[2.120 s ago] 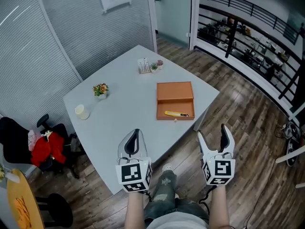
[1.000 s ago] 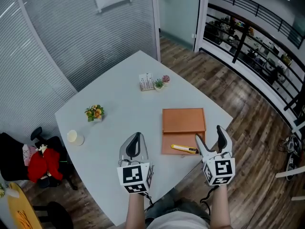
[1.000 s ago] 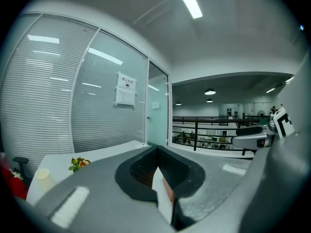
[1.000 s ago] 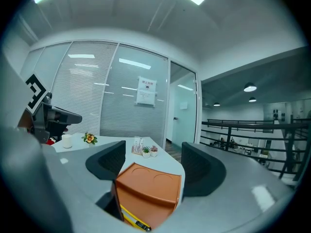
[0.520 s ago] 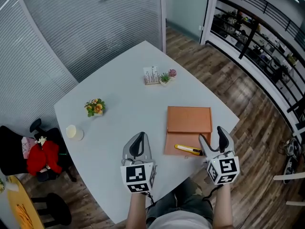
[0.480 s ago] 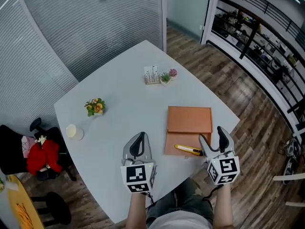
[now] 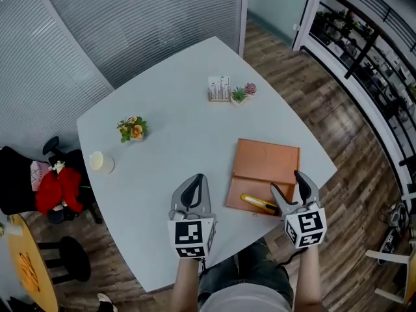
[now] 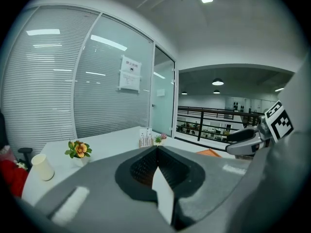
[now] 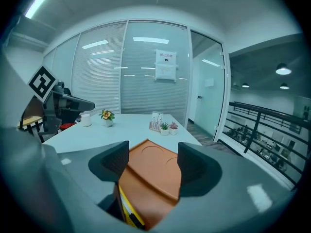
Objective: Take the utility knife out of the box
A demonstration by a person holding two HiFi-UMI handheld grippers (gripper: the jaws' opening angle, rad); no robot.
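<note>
On the pale grey table, an orange box lies open near the edge closest to me. My right gripper hangs at the box's near right corner, its jaws spread wide and gripping nothing. My left gripper hovers to the left of the box, jaws pressed together and empty. The yellow utility knife lies in the box's near section. Beyond the box stand a card holder and small plants. Well to its left are a flower pot and a cup.
</note>
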